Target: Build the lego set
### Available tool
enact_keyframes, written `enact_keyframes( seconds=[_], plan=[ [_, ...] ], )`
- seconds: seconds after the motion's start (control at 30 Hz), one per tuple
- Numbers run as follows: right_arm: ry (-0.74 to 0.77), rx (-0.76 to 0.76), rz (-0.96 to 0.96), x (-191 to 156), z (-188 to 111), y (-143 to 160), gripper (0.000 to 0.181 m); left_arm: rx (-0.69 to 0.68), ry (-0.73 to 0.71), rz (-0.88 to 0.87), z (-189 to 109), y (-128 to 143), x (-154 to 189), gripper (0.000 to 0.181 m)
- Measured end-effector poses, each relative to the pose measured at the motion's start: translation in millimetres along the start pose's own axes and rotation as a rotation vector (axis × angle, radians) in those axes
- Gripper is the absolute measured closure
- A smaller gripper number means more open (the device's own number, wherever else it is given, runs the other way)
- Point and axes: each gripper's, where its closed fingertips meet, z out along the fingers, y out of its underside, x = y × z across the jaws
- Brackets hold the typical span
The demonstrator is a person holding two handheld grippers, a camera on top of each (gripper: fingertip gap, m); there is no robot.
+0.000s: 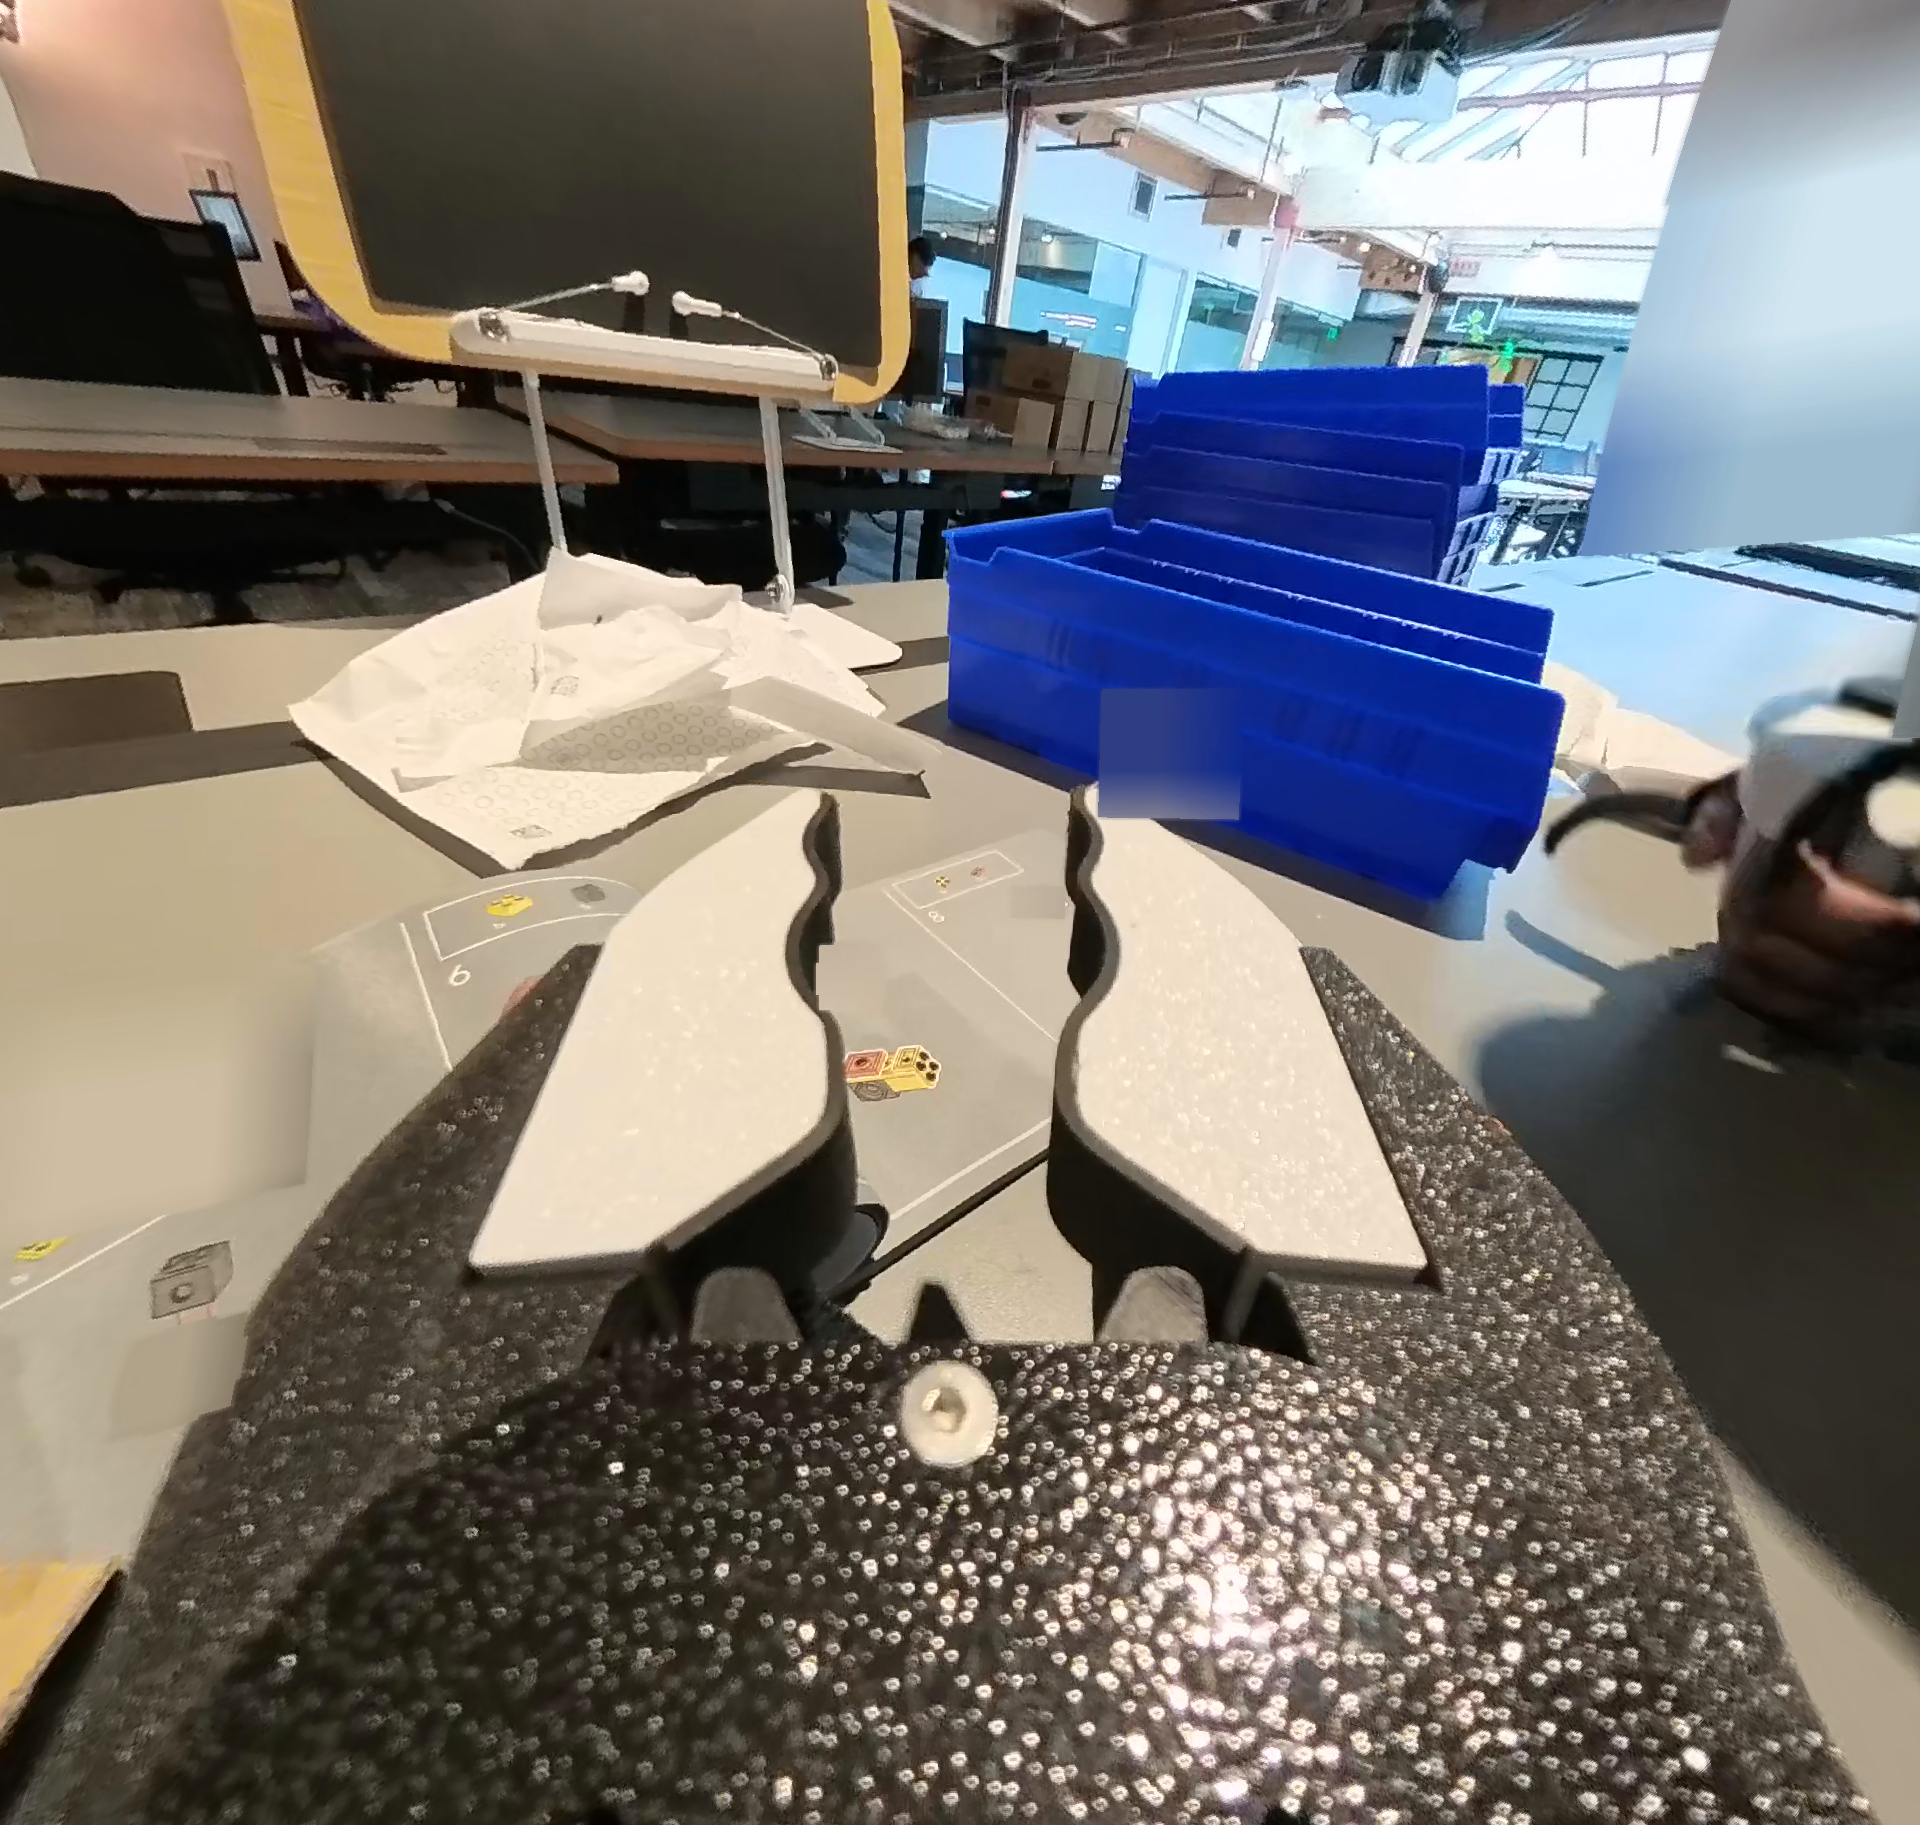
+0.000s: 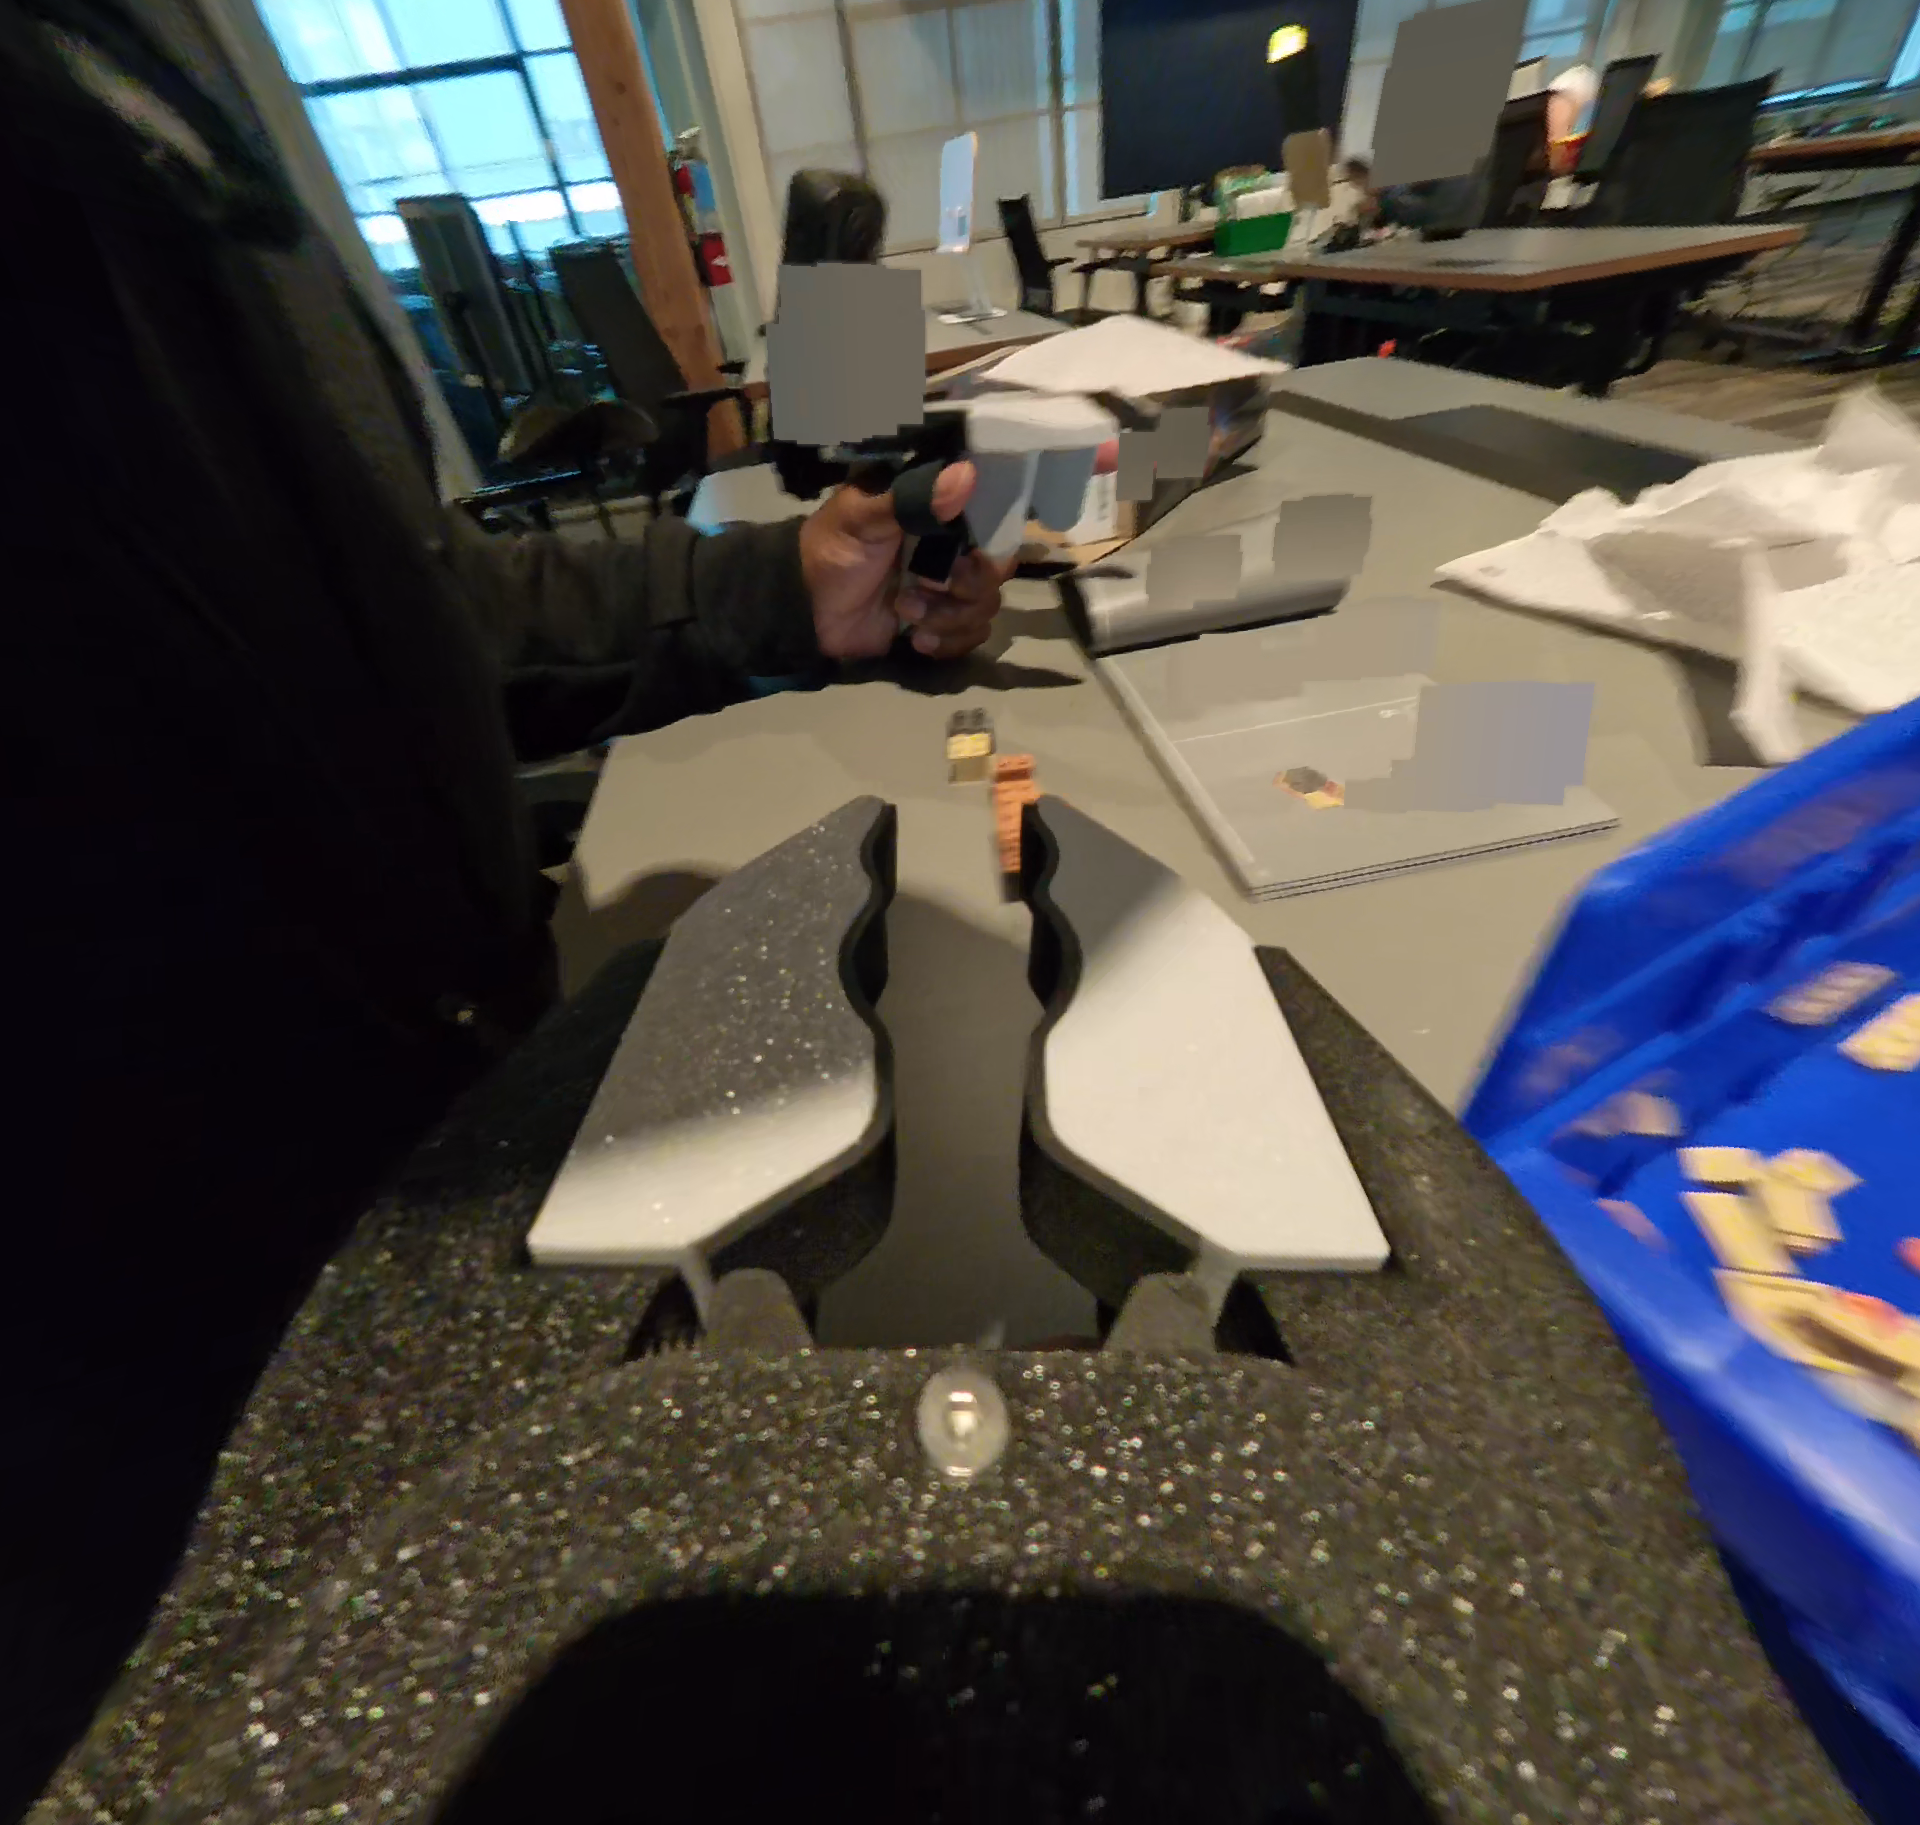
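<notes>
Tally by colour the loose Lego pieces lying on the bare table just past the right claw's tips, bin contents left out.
Yellow-and-black piece: 1
Orange piece: 1
Total: 2

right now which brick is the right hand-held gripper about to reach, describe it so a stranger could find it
Start at the open instruction booklet lying flat on the grey table. Just left of it, near the table edge, two small lego pieces sit close together. The orange brick is the nearer one, at the right hand-held gripper tips; its neighbour is tan and black.
</notes>
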Motion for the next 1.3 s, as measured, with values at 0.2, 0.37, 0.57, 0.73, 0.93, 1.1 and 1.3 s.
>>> enact_keyframes(
  seconds=[0.2, 0.37, 0.57, 0.73, 0.93, 1.1, 1.3],
  plan=[
    [0.164, -0.02, -0.188, 38.1, -26.2, -52.8, 0.161, -0.008, 0.012, 0.016, 0.9, 0.9, 3.1, 0.14],
    [0.368, -0.091, -0.32, 100.6, -32.3, -94.5, 0.162, 0.042, 0.005, 0.046, -2.7, -5.1, 4.5, 0.14],
    [0.573, -0.031, -0.3, 185.7, -18.5, -135.5, 0.162, 0.074, 0.006, 0.061, -5.0, -8.8, 5.4, 0.14],
    [0.627, -0.062, -0.277, 241.9, -13.0, -143.3, 0.161, 0.123, 0.009, 0.07, -10.5, -14.1, 6.9, 0.14],
    [0.691, -0.151, -0.338, 262.2, -45.4, -153.1, 0.16, 0.154, 0.009, 0.046, -14.1, -17.4, 4.3, 0.14],
    [0.73, -0.239, -0.359, 267.4, -73.7, -147.0, 0.161, 0.143, 0.021, 0.032, -10.4, -16.3, 3.2, 0.14],
    [0.742, -0.316, -0.358, 280.4, -80.5, -129.1, 0.161, 0.141, 0.031, 0.047, -8.9, -15.9, 5.7, 0.14]
  ],
)
